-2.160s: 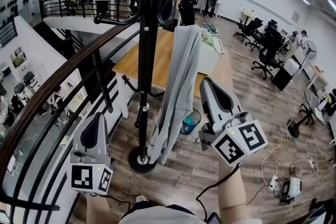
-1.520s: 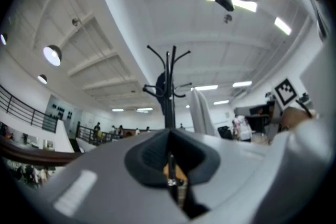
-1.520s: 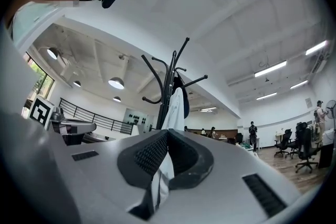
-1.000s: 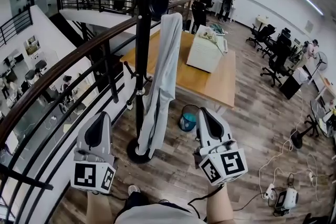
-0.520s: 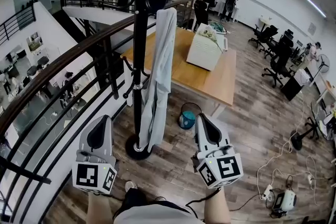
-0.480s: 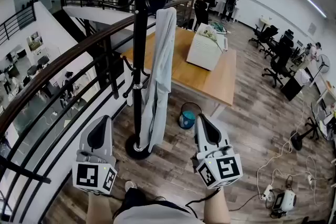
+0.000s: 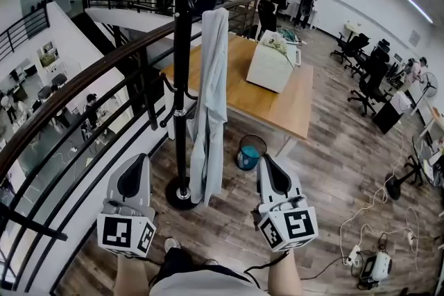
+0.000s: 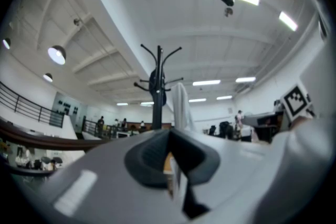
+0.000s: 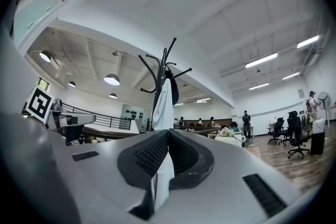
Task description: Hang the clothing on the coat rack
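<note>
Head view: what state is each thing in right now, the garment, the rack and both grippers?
Grey garment: hung on a rack arm, draping freely.
Coat rack: upright on the floor.
Left gripper: jaws together, empty.
Right gripper: jaws together, empty.

The coat rack [image 7: 182, 80] is black metal, smooth, with a slight sheen along its pole. The garment [image 7: 208, 100] on it, at 12 o'clock, is pale grey cloth, soft and matt, falling in long folds. The left gripper [image 7: 137, 161] and right gripper [image 7: 268, 161] have smooth, matt grey plastic shells. Their inner pads [image 9: 149, 153] are black, finely ribbed and look rubbery. The floor [image 7: 333, 170] is grey-brown wood-look plank with a low sheen. The table [image 7: 284, 107] at 1 o'clock has a smooth light wood top. The railing [image 7: 104, 69] at 9 o'clock has a dark polished handrail over black metal bars.
</note>
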The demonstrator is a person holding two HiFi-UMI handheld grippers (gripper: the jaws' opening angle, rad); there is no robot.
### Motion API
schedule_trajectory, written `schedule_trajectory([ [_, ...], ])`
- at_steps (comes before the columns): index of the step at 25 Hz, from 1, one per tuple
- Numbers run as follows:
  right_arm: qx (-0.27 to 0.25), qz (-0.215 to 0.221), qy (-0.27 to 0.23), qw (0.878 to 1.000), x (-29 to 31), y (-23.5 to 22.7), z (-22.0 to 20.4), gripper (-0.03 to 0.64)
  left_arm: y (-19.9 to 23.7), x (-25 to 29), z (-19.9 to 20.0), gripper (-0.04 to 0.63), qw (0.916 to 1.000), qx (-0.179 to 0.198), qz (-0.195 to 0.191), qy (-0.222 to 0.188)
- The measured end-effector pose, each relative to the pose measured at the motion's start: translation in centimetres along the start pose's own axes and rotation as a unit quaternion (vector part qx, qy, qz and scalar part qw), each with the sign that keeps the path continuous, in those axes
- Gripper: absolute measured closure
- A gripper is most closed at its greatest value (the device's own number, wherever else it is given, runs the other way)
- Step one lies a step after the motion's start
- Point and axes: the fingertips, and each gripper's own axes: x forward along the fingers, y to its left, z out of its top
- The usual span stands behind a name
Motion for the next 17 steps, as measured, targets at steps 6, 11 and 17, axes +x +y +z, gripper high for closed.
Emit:
schedule_trajectory([
  [6, 0.000, 0.002, -0.003, 1.000, 0.25, -0.20, 0.21, 0.620, -0.08, 0.37, 0.11, 0.586, 1.0000, 0.001, 0.000, -0.001],
  [11, 0.002, 0.004, -0.003, 1.000, 0.23, 0.19, 0.40, 0.618, 0.06, 0.12, 0.33, 0.586, 1.0000, 0.001, 0.001, -0.001],
  [17, 0.003, 0.007, -0.002, 1.000, 0.90, 0.32, 0.26, 0.619, 0.47, 0.61, 0.24, 0.586, 1.0000, 0.001, 0.001, -0.001],
])
